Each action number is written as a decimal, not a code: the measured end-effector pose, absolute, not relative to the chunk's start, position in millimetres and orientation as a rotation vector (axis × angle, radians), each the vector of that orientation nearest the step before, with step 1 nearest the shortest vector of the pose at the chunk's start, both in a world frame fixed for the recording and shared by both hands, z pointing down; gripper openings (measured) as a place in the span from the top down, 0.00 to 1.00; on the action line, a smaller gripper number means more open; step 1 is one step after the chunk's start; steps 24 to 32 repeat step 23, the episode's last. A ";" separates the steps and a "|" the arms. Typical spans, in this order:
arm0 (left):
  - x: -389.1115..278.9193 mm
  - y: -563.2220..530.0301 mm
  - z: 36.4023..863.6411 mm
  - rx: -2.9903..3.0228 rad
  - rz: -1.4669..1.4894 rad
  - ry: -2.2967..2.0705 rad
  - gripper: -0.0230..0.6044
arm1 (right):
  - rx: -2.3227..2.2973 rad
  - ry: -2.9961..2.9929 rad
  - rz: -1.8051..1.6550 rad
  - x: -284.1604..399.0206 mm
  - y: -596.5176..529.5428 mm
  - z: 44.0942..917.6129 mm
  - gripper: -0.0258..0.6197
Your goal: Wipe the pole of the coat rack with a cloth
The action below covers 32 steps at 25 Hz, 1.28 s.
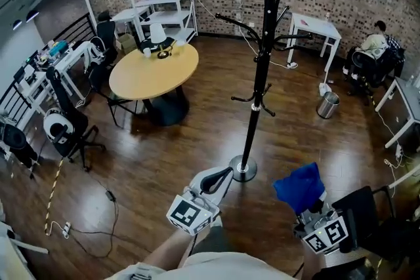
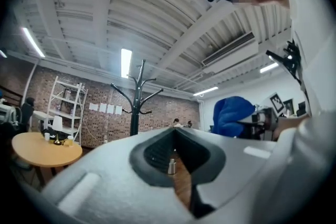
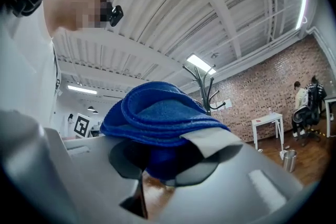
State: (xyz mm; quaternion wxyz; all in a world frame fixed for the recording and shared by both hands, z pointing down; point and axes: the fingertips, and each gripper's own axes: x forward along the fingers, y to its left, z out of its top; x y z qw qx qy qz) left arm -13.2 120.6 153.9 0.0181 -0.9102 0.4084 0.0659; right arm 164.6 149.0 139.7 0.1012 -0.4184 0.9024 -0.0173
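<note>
1. Head view: the coat rack (image 1: 262, 56) stands upright on the wooden floor (image 1: 164, 167) at frame centre, and nothing touches its pole (image 1: 252, 121). The left claw (image 1: 220, 180) sits at lower centre, near the rack's round base. The right claw (image 1: 314, 212) at lower right carries a blue cloth (image 1: 300, 185), well apart from the pole. With no contact between cloth and pole, I judge that no wiping is under way and the whole length is yet to be done.
2. Left gripper view: the left claw (image 2: 174, 134) is clenched, its jaw tips meeting with nothing between them. The coat rack (image 2: 135, 107) shows left of centre, beyond the tips. The cloth (image 2: 231, 115) shows at centre right.
3. Right gripper view: the right claw (image 3: 173, 165) is grasping the cloth (image 3: 157, 113), which bunches in thick folds over the jaws. The coat rack (image 3: 203, 89) stands behind it just right of centre, apart from the cloth. What is left is to bring the cloth onto the pole and rub along it.
</note>
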 end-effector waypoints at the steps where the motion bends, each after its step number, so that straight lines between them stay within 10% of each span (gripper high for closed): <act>1: -10.2 134.8 151.6 -2.818 0.202 1.282 0.96 | -1.255 2.662 -0.055 171.9 162.0 137.8 0.81; 32: -0.9 206.6 151.1 -2.853 0.153 1.258 0.85 | -1.292 2.670 -0.036 178.2 217.2 132.3 0.81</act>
